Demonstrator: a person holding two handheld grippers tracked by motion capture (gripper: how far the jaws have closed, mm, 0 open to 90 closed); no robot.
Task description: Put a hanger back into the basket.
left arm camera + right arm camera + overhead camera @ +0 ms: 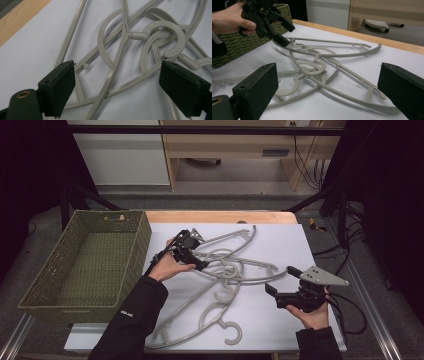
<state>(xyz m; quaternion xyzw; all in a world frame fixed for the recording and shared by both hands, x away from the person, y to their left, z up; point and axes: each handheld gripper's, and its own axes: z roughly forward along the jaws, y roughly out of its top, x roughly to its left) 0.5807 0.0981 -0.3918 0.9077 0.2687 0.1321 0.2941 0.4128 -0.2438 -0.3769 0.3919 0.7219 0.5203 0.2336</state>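
Both my grippers — left (196, 251), right (279, 282) — gape, jaws released, over tangled grey hangers (227, 270); green basket (87, 262) at nine o'clock.

1. Left hand (167, 265) holds the left gripper (192, 257), forearm angled in from bottom centre; jaws spread wide, nothing between them.
2. Right hand (312, 315) holds the right gripper (280, 282) low at the right, jaws pointing left, parted wide, nothing clamped.
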